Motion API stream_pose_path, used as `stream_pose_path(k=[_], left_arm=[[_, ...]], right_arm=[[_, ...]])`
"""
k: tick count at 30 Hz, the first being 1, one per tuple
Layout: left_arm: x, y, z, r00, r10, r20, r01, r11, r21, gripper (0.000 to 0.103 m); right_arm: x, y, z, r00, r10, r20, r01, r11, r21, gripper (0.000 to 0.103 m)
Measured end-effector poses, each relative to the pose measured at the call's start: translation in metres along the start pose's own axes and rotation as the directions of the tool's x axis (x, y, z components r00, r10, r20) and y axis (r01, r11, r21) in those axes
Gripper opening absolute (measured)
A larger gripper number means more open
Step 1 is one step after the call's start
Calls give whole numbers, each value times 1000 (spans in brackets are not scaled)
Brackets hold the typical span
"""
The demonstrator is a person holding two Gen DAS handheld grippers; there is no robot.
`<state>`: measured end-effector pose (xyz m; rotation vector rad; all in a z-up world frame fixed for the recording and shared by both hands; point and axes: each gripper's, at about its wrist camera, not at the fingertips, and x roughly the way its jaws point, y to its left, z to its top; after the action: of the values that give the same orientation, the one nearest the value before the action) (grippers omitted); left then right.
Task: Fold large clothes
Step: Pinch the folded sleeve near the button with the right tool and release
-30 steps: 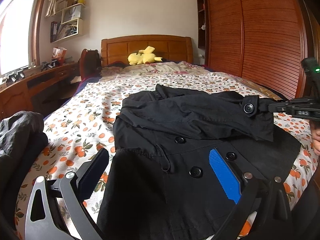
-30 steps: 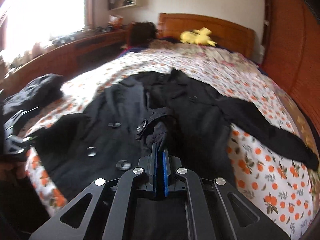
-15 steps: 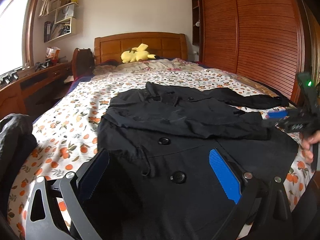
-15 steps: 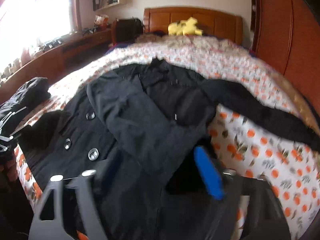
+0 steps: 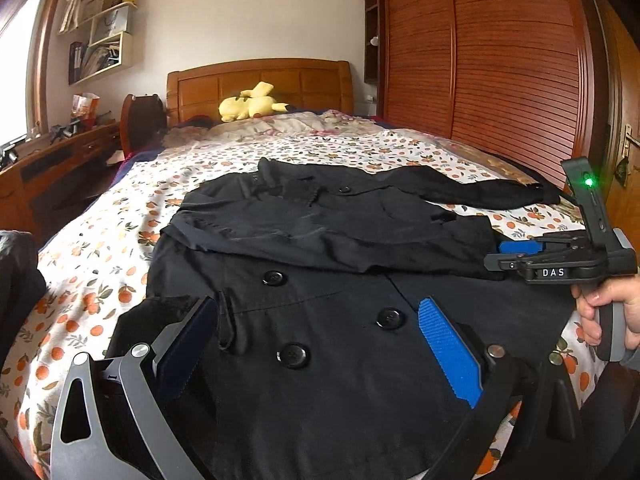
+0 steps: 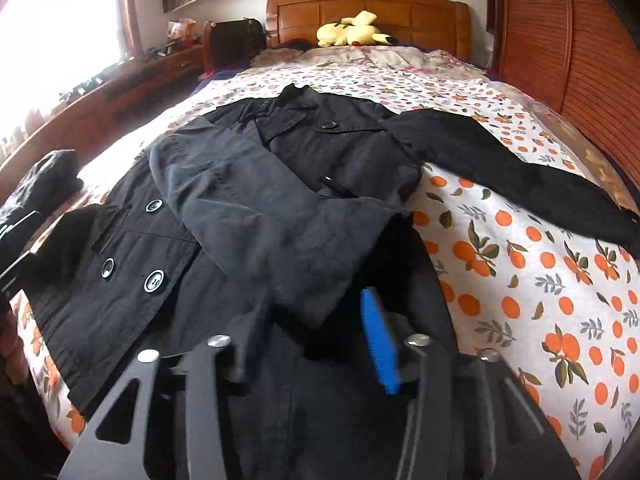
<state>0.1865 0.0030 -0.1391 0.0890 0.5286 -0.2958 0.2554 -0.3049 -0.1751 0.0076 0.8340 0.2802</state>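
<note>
- Black coat (image 5: 320, 240) spread face-up across the orange-print bedspread (image 5: 100, 248), collar toward the headboard (image 5: 260, 80).
- One sleeve (image 6: 256, 208) folded across the chest, cuff end lying just ahead of the right gripper (image 6: 316, 340).
- Other sleeve (image 6: 520, 176) stretched out sideways over the bedspread.
- Right gripper's jaws just been opening, now parted about halfway, nothing pinched; cuff tip lies between the fingers, pads off it.
- Left gripper (image 5: 316, 336) low over the coat's hem, jaws wide apart, gripping nothing, buttons showing between the fingers.
- Yellow plush toy (image 5: 250, 102) up by the headboard.
- Hand (image 5: 608, 312) wrapped round the right gripper's handle.
</note>
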Motion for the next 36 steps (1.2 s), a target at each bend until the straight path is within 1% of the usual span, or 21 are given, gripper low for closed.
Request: stream_pose_path(k=[2, 3, 4, 5, 6, 7, 9, 16, 21, 23, 24, 25, 27, 30, 33, 35, 36], left_arm=[[2, -3, -1, 1000, -3, -8, 3, 1000, 4, 101], [3, -6, -2, 1000, -2, -11, 2, 1000, 8, 101], [2, -6, -2, 1000, -1, -12, 1, 1000, 10, 101], [3, -8, -3, 1000, 0, -16, 0, 1000, 14, 101], [2, -10, -4, 1000, 1, -19, 0, 1000, 15, 101], [3, -12, -4, 1000, 2, -20, -2, 1000, 15, 101], [1, -13, -4, 1000, 2, -22, -2, 1000, 13, 101], [-2, -19, 1, 999, 30, -15, -30, 999, 19, 101], [-1, -14, 5, 999, 52, -10, -52, 999, 10, 101], [2, -12, 6, 998, 53, -14, -53, 999, 10, 101], [5, -12, 6, 998, 54, -16, -54, 998, 12, 101], [7, -12, 7, 998, 52, -17, -52, 999, 16, 101], [12, -13, 9, 999, 50, -12, -50, 998, 24, 101], [18, -14, 14, 999, 41, -1, -41, 999, 31, 101], [28, -14, 21, 999, 32, 10, -32, 999, 31, 101], [34, -14, 26, 999, 28, 18, -28, 999, 28, 101], [37, -14, 29, 999, 26, 22, -26, 999, 27, 101]], right_arm=[[4, 0, 0, 1000, 11, -14, -11, 1000, 3, 46], [7, 1, 0, 1000, 21, -22, -21, 1000, 3, 41], [10, 2, 0, 999, 34, -32, -34, 999, 1, 30], [13, 2, 0, 998, 43, -40, -43, 999, -2, 23], [15, 3, 1, 997, 61, -47, -61, 998, -7, 10], [15, 5, 2, 996, 78, -46, -78, 997, -12, 4], [11, 8, 3, 996, 84, -37, -85, 996, -19, 4], [-23, 29, -5, 983, 185, -3, -185, 982, -39, 3], [-34, 40, -13, 977, 213, -2, -213, 976, -55, 4], [-38, 41, -15, 978, 208, 10, -207, 976, -61, 5], [-42, 40, -15, 980, 200, 26, -198, 978, -63, 12], [-46, 38, -15, 980, 193, 45, -190, 980, -61, 42], [-56, 32, -15, 978, 192, 87, -188, 981, -49, 79], [-65, 27, -8, 974, 192, 118, -186, 981, -61, 79], [-64, 24, 5, 971, 196, 138, -188, 980, -70, 78], [-59, 26, 14, 971, 186, 149, -173, 980, -95, 74], [-55, 27, 19, 972, 183, 150, -168, 980, -106, 68]])
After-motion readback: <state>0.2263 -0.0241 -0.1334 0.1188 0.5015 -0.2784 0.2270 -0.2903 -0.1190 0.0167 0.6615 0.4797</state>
